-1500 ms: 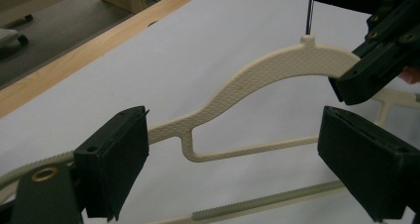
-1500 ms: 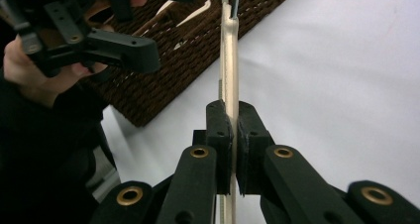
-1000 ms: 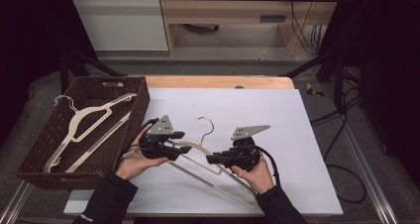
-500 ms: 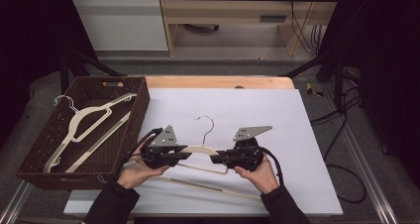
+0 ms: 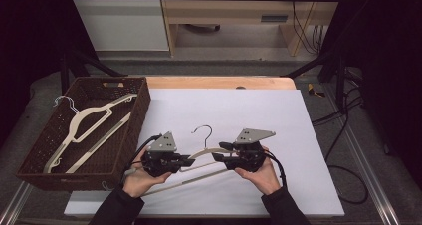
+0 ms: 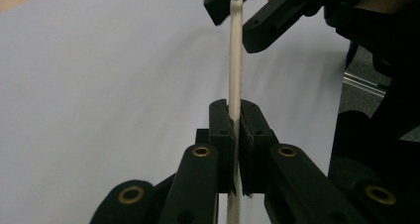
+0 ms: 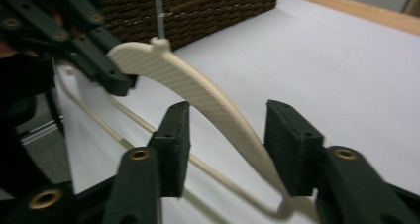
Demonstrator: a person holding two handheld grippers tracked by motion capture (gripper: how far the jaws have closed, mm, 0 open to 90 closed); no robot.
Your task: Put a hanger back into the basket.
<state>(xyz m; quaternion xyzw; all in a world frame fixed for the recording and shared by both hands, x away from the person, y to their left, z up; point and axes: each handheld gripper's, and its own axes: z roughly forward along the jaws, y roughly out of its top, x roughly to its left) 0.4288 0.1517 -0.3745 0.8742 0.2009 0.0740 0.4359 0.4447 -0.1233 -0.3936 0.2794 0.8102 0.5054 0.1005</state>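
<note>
Cream plastic coat hanger (image 5: 206, 155): I'm pinching it in the left gripper (image 6: 236, 135) while the right gripper (image 7: 228, 135) has just been spreading around its other shoulder, so it is risking swinging down.

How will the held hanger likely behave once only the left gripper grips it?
The hanger looks thin and rigid, so probably light and stiff. The left gripper pinches one arm while the right gripper has just been opening around the other, so it may droop or pivot. The hook could snag.

Cream hanger (image 5: 204, 155), black tools, dark-brown woven basket (image 5: 130, 135).
Hanger has fine ribbed texture, grey metal hook (image 5: 201, 132); white counter (image 5: 259, 115) with tan wood edge; basket hangers (image 5: 84, 125) look cream too, probably.
</note>
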